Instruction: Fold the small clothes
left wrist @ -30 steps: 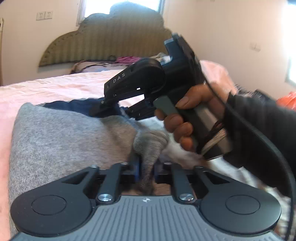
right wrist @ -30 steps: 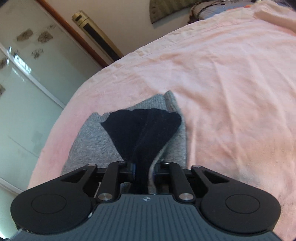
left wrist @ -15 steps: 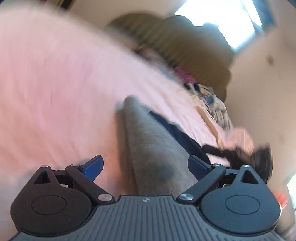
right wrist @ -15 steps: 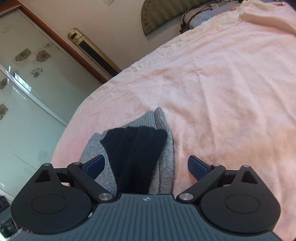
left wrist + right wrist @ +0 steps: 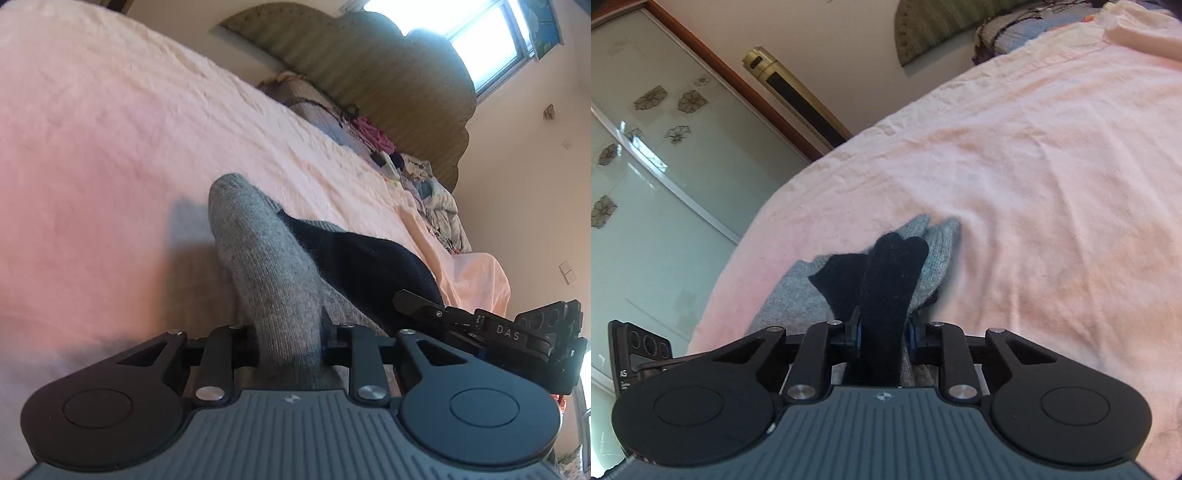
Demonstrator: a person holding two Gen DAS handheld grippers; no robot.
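Both claws were closing on the cloth there! The left claw [image 5: 290, 341] pinched a grey knit fold of the grey-and-navy garment [image 5: 266, 266], its pads pressed into the wool on either side. The right claw [image 5: 884, 334] closed on the navy part of the same piece, the dark cloth bunched between its pads with a strip of grey alongside.

The garment lay on the pink bed sheet [image 5: 110, 147], at the near part of the bed, well away from the green headboard [image 5: 369, 74] and from the heap of other clothes [image 5: 424, 184] piled below that headboard. In the right wrist view the far end of the garment rested on the sheet while the near end rose into the claw.

How far along? By my reading, mid-fold. The piece already looked doubled over, navy lying on grey in layers, so at least one fold seemed done. It was not flat or squared yet: both gripped ends were gathered and raised off the sheet. What seemed left was to carry those ends over, lay them down, let go and smooth it. The heap near the headboard suggested more pieces might wait.
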